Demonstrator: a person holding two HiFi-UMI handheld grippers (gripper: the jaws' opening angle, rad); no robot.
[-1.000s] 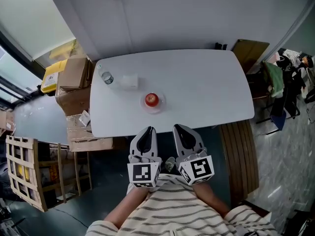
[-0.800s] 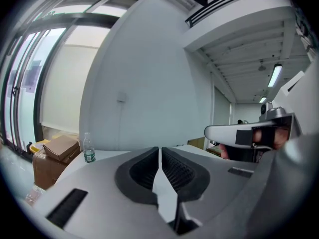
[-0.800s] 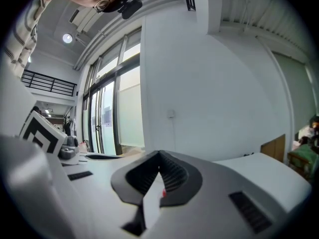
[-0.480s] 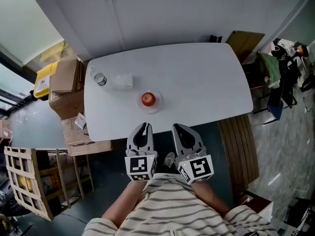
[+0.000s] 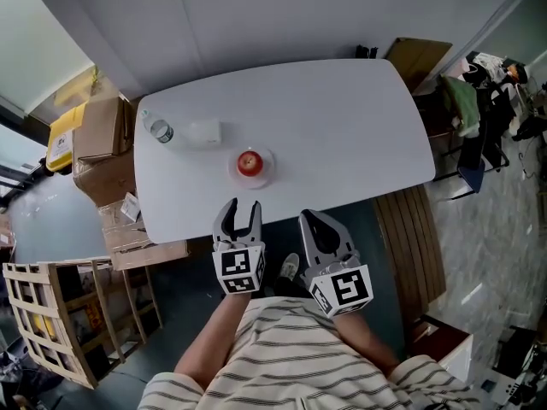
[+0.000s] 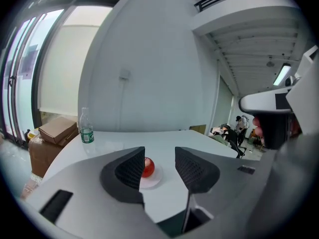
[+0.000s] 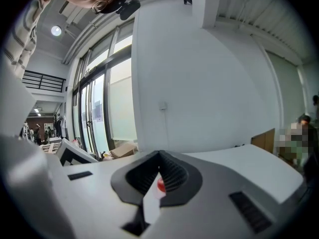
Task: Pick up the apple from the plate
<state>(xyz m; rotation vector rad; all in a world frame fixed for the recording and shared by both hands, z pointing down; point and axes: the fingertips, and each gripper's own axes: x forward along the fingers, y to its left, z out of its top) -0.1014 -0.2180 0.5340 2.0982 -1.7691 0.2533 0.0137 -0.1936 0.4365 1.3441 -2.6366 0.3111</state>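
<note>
The apple (image 5: 249, 162) sits on its plate (image 5: 266, 172) near the front edge of the white surface (image 5: 342, 118), just ahead of the left hand-held gripper (image 5: 241, 208). That gripper's jaws are opening with nothing between them. The apple lies beyond the tips, in line with the left jaw. The right hand-held gripper (image 5: 316, 223) hangs off the surface's edge, jaws together and seemingly empty. A water bottle (image 5: 158, 129) stands well left of the plate.

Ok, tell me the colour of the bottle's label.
Green. The label on the bottle shows best in the left gripper view.
</note>
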